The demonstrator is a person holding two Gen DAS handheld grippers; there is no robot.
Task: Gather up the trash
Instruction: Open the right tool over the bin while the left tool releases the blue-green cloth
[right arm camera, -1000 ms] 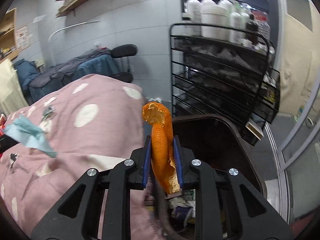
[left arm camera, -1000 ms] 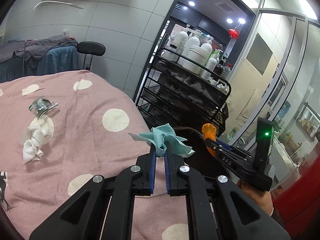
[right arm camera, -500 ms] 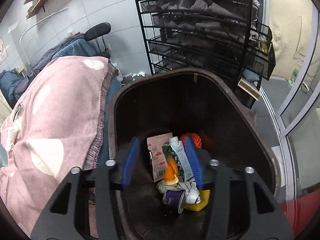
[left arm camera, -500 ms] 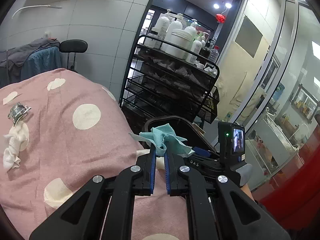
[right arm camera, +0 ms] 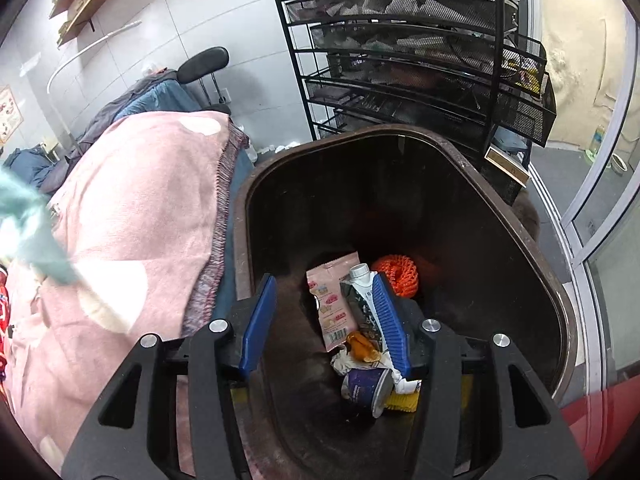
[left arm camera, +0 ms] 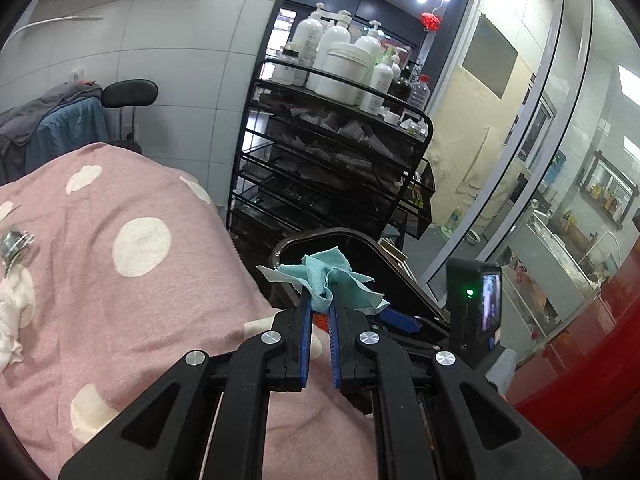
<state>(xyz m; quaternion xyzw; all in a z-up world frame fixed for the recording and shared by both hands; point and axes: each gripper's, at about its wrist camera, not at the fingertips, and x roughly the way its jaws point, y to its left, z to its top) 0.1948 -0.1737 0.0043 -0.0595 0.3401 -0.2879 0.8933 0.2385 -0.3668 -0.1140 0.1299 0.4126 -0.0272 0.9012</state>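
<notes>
Pink blanket [left arm camera: 132, 296] with white polka dots, covering a bed and filling the left of both views; its fringed edge hangs just beside the bin. Black wire rack [left arm camera: 332, 160], several tiers, standing behind the bin against the tiled wall, with white pump bottles [left arm camera: 340, 60] on its top shelf. Dark trash bin [right arm camera: 520, 240], open-topped, between bed and rack; at its bottom lie a pink snack wrapper [right arm camera: 332, 304], a small carton [right arm camera: 360, 300], an orange mesh ball [right arm camera: 396, 274], a piece of orange peel [right arm camera: 362, 346], a tipped paper cup [right arm camera: 366, 386] and something yellow, partly hidden. Right gripper [right arm camera: 326, 320], poised over the bin mouth, jaws spread wide with nothing between them. Left gripper [left arm camera: 319, 312], jaws pinched together on a crumpled teal tissue [left arm camera: 328, 280], held above the blanket's edge just short of the bin rim; the same tissue shows blurred at the left margin of the right wrist view. On the blanket, well apart from the bin, 2 remaining items: a white crumpled tissue [left arm camera: 12, 320] and, just beyond it, a shiny foil wrapper [left arm camera: 16, 242]
</notes>
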